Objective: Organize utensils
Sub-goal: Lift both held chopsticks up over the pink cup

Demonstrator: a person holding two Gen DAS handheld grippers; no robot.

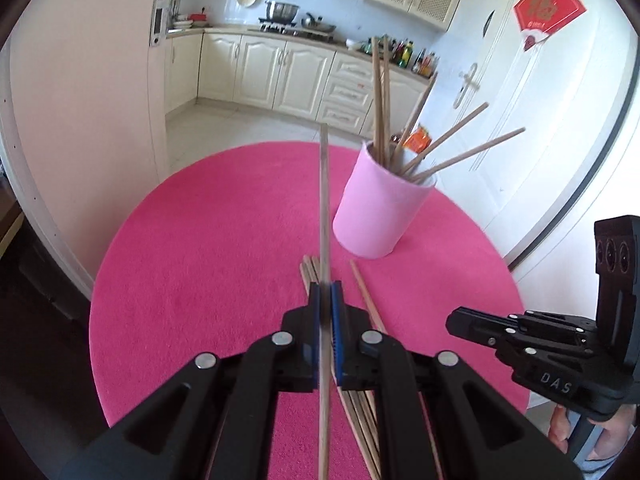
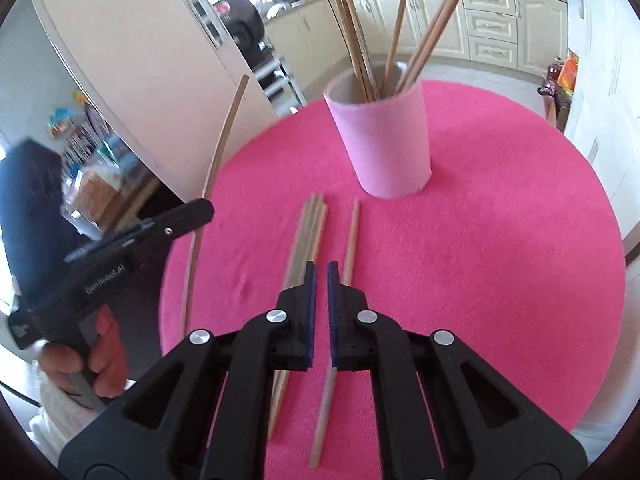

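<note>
My left tool [image 1: 326, 292], tilted downward, clamps one long wooden chopstick [image 1: 325, 208] above the round pink tabletop [image 1: 200, 240], my right tool [image 2: 321, 276] is closed and empty over the loose wooden chopsticks [image 2: 308, 224] lying near the pink cylindrical holder [image 2: 384, 140] toward the far edge.

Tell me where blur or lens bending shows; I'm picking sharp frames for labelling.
Left wrist view: held chopstick slightly smeared near the left gripper; door edges bow. Right wrist view: that chopstick curves near the rim; loose chopsticks smear.
</note>
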